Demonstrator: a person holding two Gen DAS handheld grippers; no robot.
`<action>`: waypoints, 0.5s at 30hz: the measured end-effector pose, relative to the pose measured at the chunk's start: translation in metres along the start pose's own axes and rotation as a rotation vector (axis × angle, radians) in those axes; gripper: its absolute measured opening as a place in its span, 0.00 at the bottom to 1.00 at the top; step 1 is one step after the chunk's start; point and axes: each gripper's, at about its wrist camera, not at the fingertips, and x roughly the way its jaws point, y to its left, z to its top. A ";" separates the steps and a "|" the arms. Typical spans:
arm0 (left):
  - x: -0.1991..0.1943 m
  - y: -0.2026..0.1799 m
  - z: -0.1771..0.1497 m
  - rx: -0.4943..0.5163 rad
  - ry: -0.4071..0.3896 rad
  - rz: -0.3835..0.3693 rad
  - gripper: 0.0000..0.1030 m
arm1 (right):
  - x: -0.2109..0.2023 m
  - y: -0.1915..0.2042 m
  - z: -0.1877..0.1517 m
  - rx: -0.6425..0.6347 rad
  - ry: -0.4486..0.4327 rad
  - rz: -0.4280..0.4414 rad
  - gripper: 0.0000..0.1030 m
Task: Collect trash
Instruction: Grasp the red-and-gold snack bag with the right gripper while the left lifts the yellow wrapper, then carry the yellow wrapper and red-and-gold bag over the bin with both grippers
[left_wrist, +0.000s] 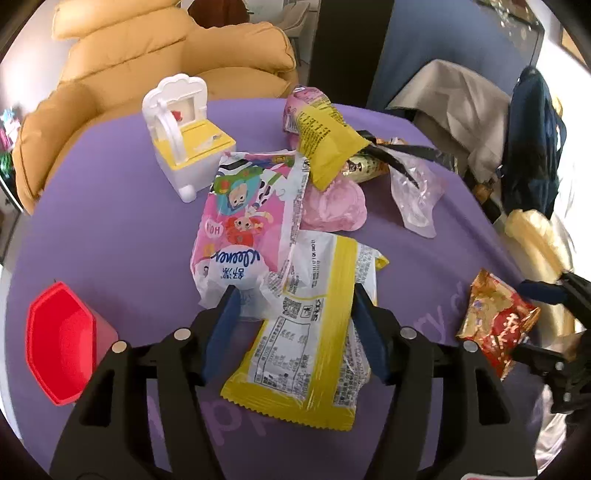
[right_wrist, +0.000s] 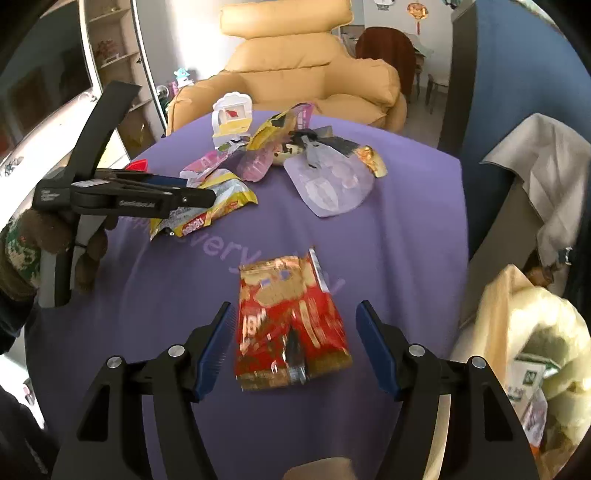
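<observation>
Crinkled yellow-and-white wrapper (left_wrist: 310, 332) lies flat on the purple worktop (left_wrist: 110, 240), between the spread left claw (left_wrist: 295, 306). Right claw (right_wrist: 295, 314) spread over red-gold packet (right_wrist: 291, 325), apart.

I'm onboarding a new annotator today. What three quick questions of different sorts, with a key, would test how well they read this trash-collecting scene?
1. True or false: the right gripper is clamped on the red and gold foil snack wrapper.
2. Multiple choice: which piece lies between the fingers of the left gripper? A) the clear crumpled plastic bag B) the yellow-edged white printed wrapper C) the white and yellow toy chair
3. Fill in: all the trash lies on a table covered by a ____ cloth.

Key: 1 false, its jaws stand open either side of it; 2 B; 3 purple.
</observation>
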 end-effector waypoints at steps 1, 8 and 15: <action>-0.001 0.001 0.000 -0.010 0.004 -0.015 0.57 | 0.005 0.000 0.003 0.004 0.003 0.009 0.62; -0.004 0.004 -0.006 -0.054 -0.009 -0.036 0.57 | 0.029 0.002 0.005 0.005 0.028 0.050 0.42; -0.013 -0.006 -0.019 -0.078 -0.002 -0.057 0.39 | -0.001 -0.001 -0.012 0.048 -0.021 0.027 0.20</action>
